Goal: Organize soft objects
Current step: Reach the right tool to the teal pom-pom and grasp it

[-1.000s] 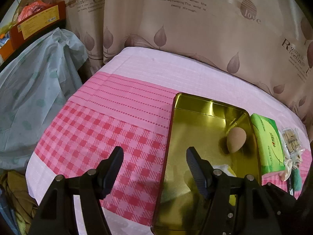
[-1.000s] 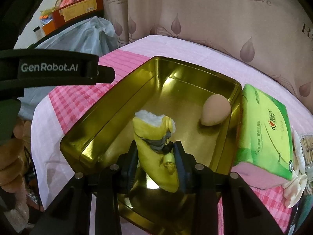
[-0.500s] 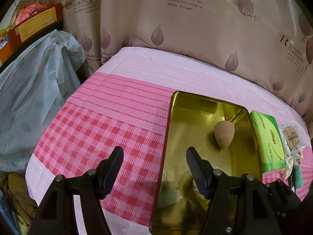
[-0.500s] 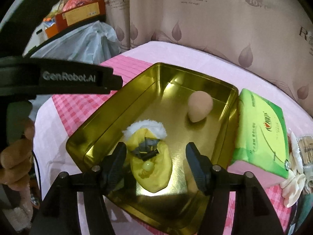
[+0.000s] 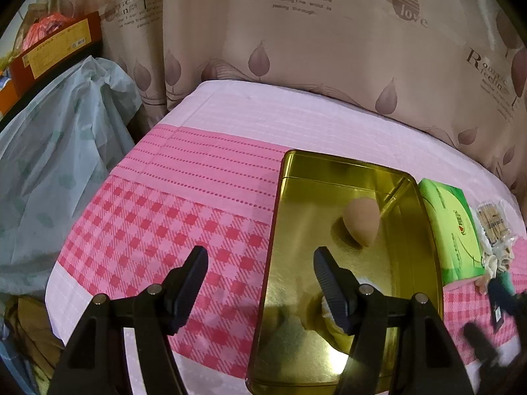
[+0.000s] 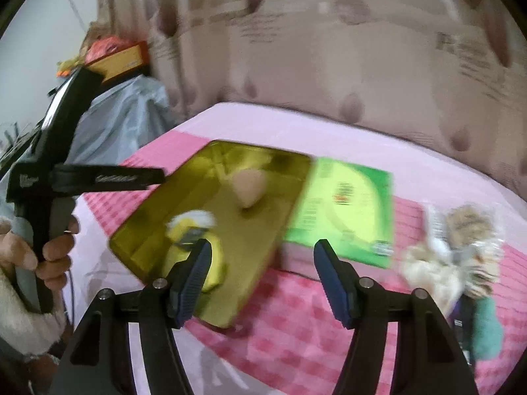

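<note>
Gold tin (image 5: 349,177) glossy metal; checked tablecloth (image 5: 171,217) matt cloth; sponge egg (image 5: 361,222) matt; curtain (image 5: 296,49) satiny fabric.

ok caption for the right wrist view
Open right gripper above gold tin holding yellow plush and beige sponge.

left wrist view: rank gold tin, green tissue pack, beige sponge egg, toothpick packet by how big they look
1. gold tin
2. green tissue pack
3. and 4. beige sponge egg and toothpick packet look alike in size; fisheye stretch at the edge makes ranking them unsure.
</note>
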Motion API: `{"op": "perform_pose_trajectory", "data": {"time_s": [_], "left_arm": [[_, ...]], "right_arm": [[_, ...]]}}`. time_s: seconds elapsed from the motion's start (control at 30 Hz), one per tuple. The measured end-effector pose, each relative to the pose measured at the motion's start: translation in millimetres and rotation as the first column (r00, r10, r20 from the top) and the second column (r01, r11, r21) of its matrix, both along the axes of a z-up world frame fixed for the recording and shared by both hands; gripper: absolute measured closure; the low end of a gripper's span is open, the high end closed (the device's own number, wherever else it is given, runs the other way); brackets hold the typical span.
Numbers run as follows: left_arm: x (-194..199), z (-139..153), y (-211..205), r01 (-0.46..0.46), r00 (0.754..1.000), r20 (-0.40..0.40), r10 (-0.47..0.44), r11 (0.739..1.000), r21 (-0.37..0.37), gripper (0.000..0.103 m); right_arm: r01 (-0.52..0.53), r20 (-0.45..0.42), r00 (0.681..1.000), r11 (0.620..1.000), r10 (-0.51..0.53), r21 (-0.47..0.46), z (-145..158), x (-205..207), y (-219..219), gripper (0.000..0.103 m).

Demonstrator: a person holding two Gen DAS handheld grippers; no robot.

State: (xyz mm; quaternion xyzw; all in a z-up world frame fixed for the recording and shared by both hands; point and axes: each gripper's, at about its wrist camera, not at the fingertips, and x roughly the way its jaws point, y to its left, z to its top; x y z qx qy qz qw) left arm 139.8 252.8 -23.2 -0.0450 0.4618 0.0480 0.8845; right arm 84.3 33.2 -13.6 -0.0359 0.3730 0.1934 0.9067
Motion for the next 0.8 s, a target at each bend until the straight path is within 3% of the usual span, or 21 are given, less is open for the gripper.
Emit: {"op": "perform_pose_trajectory", "data": {"time_s": [0.27, 0.57, 0.8], "left_arm": [[-2.8, 0.1, -14.8, 0.034, 0.999, 0.003, -0.034, 0.999, 0.035, 0.035], [-8.6, 0.9, -37.1, 0.083, 0.996, 0.016, -0.085, 0.994, 0.075, 0.035], [-16.7, 0.5, -69.7, 0.178, 0.983, 0.030, -0.183, 0.977, 0.117, 0.035]], "right_arm": [[0.169, 0.008, 0.986, 0.985, -0.169, -0.027, -2.8, 1.7, -81.3, 0.040], [0.338, -0.004, 0.941, 0.938, -0.339, -0.072, -19.2, -5.0, -162.3, 0.040], [0.424, -0.038, 0.903, 0.903, -0.427, -0.070, -35.3, -2.7, -199.3, 0.040]]}}
